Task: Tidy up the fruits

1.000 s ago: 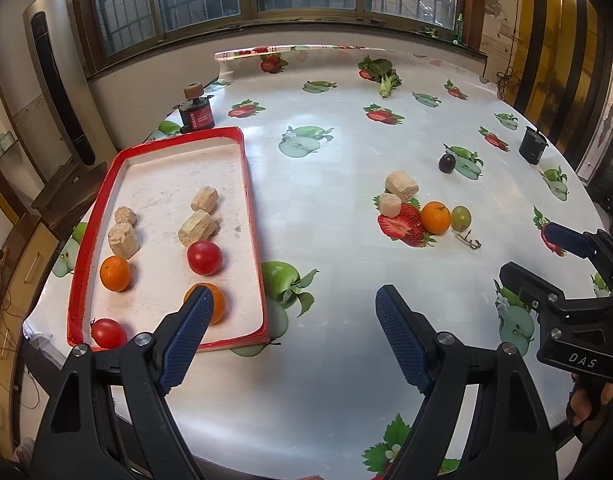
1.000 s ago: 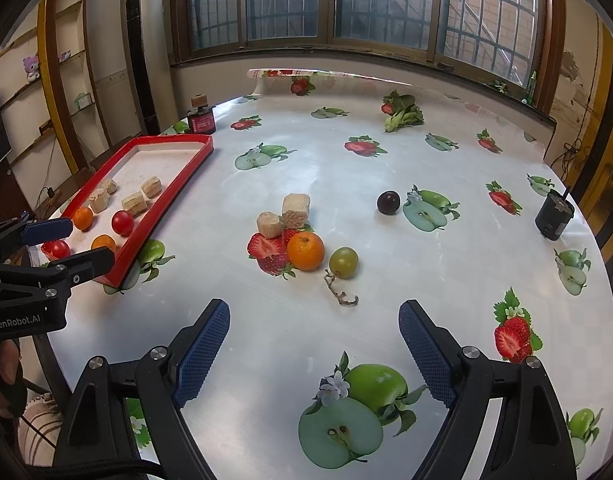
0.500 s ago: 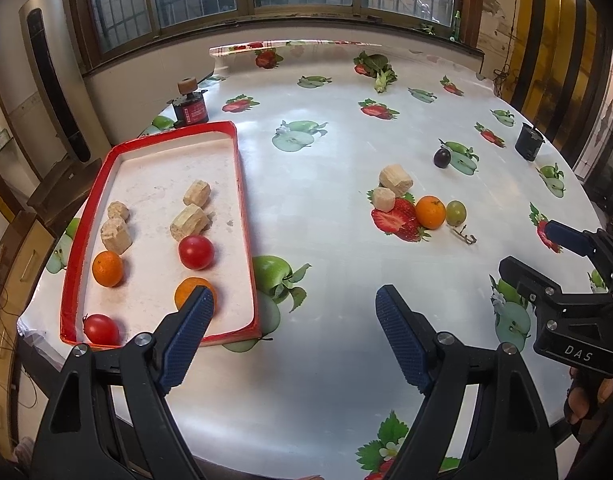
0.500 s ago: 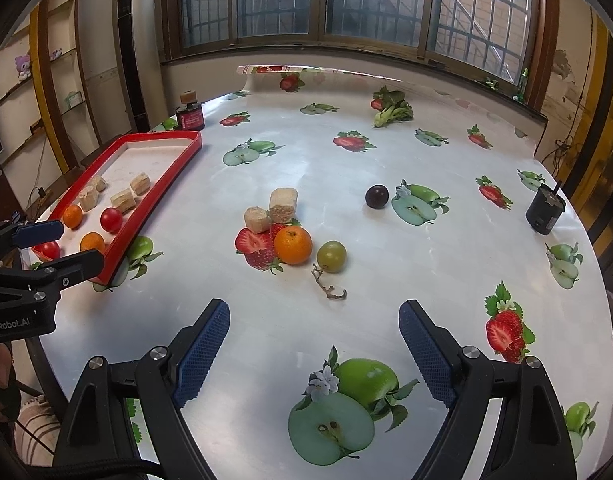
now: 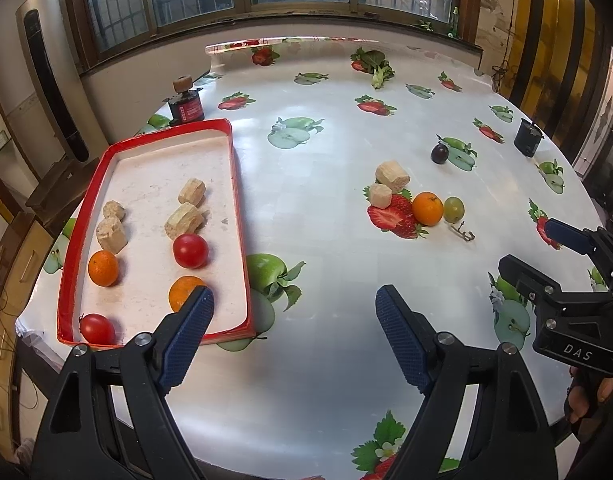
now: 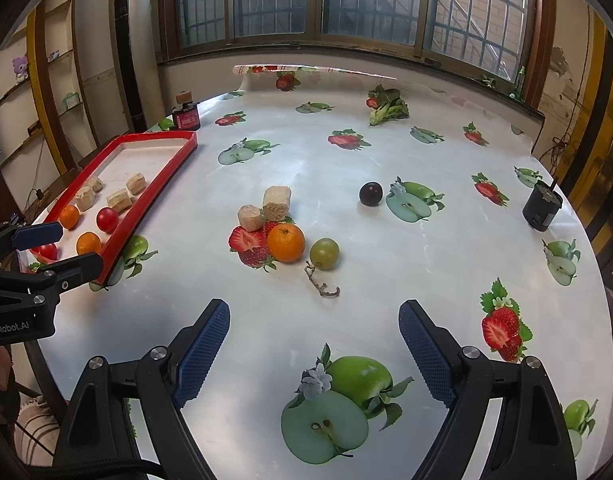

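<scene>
Three loose fruits are waiting on the worktop (image 6: 346, 168) beyond the right gripper (image 6: 314, 340): an orange (image 6: 285, 242), a green grape (image 6: 324, 254) touching nothing but lying just right of that orange, and a dark plum (image 6: 371, 193) farther back and right of it. Two tan blocks (image 6: 266, 206) are sitting just behind the orange, touching each other, and a bare grape stem (image 6: 322, 284) is lying just in front of the grape.

The red tray (image 5: 238, 216), well left of the orange, is already holding two oranges, two red tomatoes and four tan blocks. The left gripper (image 5: 294, 334) is hovering over the near right corner of the tray.

Both sets of jaws are standing wide open and gripping nothing.

Judging by the layout, the step in hand is reaching for the orange with the right gripper. Doing it well is likely meaning coming in low with the jaws straddling the orange on its left and right sides, keeping clear of the grape and the blocks behind, and closing gently so the round fruit is not squirting out or rolling.

Farther from the orange, a small dark bottle (image 5: 185, 105) is standing behind the tray, and a black cup (image 6: 541, 208) is sitting far right.
</scene>
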`<state>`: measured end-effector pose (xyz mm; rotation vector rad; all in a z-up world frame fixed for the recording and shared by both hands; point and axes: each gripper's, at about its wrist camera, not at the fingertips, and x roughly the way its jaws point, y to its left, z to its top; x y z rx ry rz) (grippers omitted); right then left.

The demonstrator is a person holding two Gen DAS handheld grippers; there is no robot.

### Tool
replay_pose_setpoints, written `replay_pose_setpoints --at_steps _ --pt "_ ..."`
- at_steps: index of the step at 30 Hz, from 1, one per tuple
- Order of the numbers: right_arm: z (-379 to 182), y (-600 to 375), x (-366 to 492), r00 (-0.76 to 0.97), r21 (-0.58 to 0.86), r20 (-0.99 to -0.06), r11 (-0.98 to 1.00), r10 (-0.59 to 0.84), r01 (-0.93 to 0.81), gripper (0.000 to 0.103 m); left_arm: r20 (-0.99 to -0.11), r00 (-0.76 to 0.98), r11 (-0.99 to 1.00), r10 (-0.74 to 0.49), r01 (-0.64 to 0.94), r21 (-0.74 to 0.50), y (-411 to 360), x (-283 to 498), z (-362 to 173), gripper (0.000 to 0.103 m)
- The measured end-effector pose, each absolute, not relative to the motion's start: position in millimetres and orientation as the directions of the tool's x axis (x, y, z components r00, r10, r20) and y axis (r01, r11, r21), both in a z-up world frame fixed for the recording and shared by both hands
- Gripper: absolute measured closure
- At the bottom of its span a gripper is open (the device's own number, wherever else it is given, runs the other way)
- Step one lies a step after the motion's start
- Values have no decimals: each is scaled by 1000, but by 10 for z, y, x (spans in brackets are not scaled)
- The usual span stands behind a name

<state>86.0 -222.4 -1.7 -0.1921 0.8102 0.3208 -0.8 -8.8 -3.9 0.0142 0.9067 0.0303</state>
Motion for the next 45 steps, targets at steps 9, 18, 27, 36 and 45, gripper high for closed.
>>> replay_pose_setpoints --at_steps 9,18,27,36,45 --pt "-48 -2221 858 640 -46 -740 934 207 -355 15 -787 616 999 42 -34 27 -53 -2 -51 20" --pt "-86 -2223 868 630 -37 -749 936 206 -351 15 -794 606 999 38 -31 24 -34 -1 -92 20" --pt "-104 -2229 879 625 -36 -753 936 206 -351 15 -797 603 999 33 -27 20 -27 4 -107 20" --pt "-225 -2584 971 622 15 -767 974 157 -228 13 -866 487 994 -110 78 -83 -534 395 -465 20" --pt "-542 -3330 1202 548 136 -833 988 75 71 13 -892 421 983 -164 146 -112 -1037 599 -602 18"
